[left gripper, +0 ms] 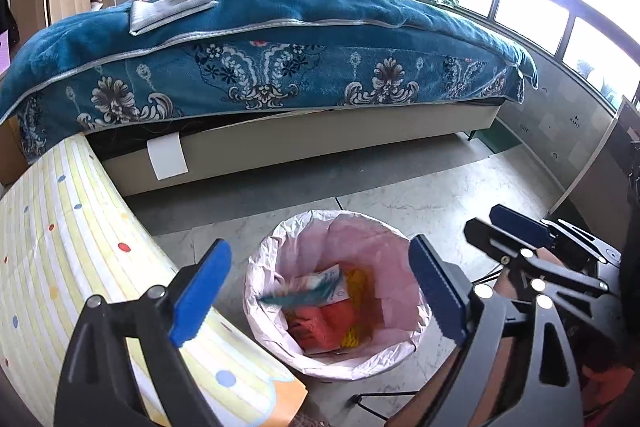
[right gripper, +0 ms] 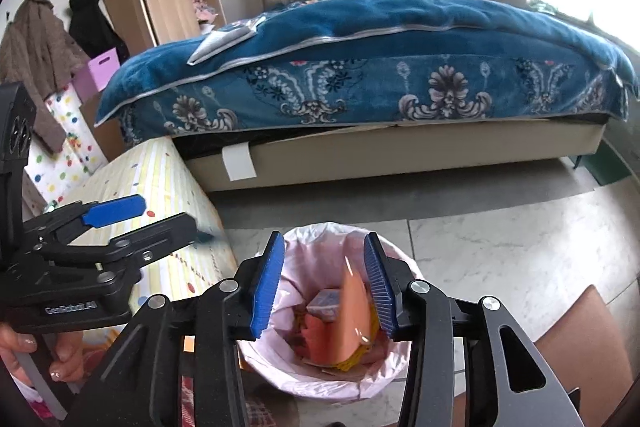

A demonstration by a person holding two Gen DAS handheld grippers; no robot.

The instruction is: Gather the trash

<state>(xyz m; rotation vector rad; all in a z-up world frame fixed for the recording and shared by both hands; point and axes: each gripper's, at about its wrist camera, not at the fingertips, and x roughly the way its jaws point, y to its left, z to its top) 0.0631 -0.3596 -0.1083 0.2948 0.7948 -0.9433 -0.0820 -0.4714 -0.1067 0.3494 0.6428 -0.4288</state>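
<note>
The right gripper [right gripper: 324, 283] gapes above the lined bin [right gripper: 276, 359], an orange wrapper [right gripper: 352, 311] (blurred) between its 2 fingers; the left gripper [left gripper: 316, 291] gapes too.

The left black tool with blue pads [left gripper: 320, 295] gapes wide, the matching right tool [right gripper: 324, 283] at its three o'clock likewise parted.

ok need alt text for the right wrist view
The right gripper, jaws open, hangs over a pink-lined trash bin already holding orange and yellow trash, with a blurred orange piece between the jaws. The left gripper is at left; a blue-blanketed bed sits behind.
</note>
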